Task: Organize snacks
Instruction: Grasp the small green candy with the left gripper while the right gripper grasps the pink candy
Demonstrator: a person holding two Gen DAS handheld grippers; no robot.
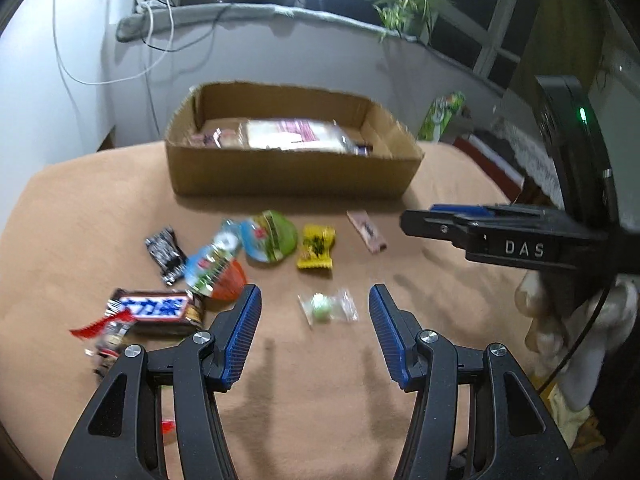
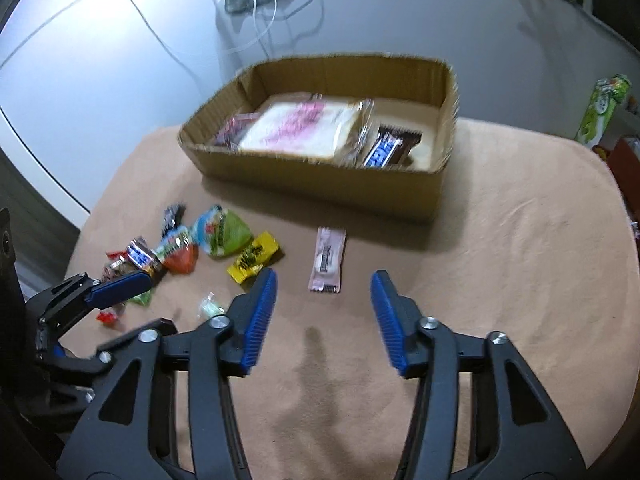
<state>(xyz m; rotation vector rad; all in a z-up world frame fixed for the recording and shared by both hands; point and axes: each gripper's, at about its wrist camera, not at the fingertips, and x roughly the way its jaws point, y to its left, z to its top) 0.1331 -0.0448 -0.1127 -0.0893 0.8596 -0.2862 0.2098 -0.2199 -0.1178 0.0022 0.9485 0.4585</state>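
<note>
A cardboard box (image 1: 292, 176) stands at the far side of the tan cloth and holds a pale bread packet (image 2: 296, 128) and a dark chocolate bar (image 2: 386, 148). Loose snacks lie in front of it: a brown chocolate bar (image 1: 156, 308), a black packet (image 1: 164, 254), a green pouch (image 1: 272, 240), a yellow packet (image 1: 316, 248), a pink bar (image 1: 367, 232). My left gripper (image 1: 315, 294) is open above a clear-wrapped green candy (image 1: 326, 308). My right gripper (image 2: 324, 278) is open, its tips on either side of the pink bar (image 2: 327, 260) without touching it.
The box (image 2: 320, 184) blocks the far middle of the table. A green carton (image 2: 604, 108) stands off the table's right corner. White cables (image 1: 160, 20) hang on the back wall, and a plant (image 1: 404, 4) sits on the sill. The right gripper (image 1: 412, 222) reaches in from the right.
</note>
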